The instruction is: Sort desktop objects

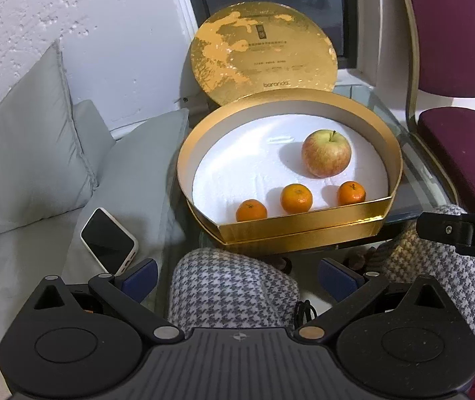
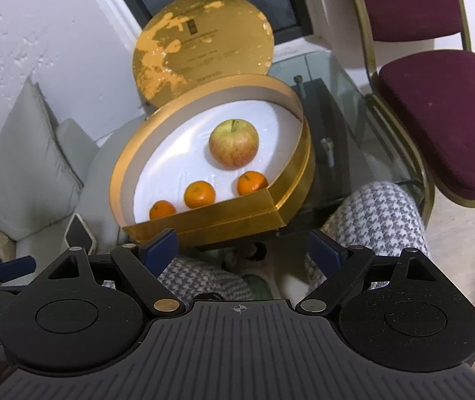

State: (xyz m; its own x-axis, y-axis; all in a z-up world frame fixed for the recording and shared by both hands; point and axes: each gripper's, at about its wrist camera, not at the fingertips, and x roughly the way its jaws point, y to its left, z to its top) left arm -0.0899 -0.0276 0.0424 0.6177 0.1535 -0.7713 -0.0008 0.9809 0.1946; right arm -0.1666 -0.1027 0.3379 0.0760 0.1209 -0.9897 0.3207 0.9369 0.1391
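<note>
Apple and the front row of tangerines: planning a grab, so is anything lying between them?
No. Between the apple and the tangerines only the box's bare white liner shows, in both wrist views.

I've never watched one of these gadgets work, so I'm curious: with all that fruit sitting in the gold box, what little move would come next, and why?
Probably the right gripper eases forward toward the nearest mandarin. Both grippers are open and empty, held back over the person's knees, short of the gold box, and the apple lies deeper inside.
</note>
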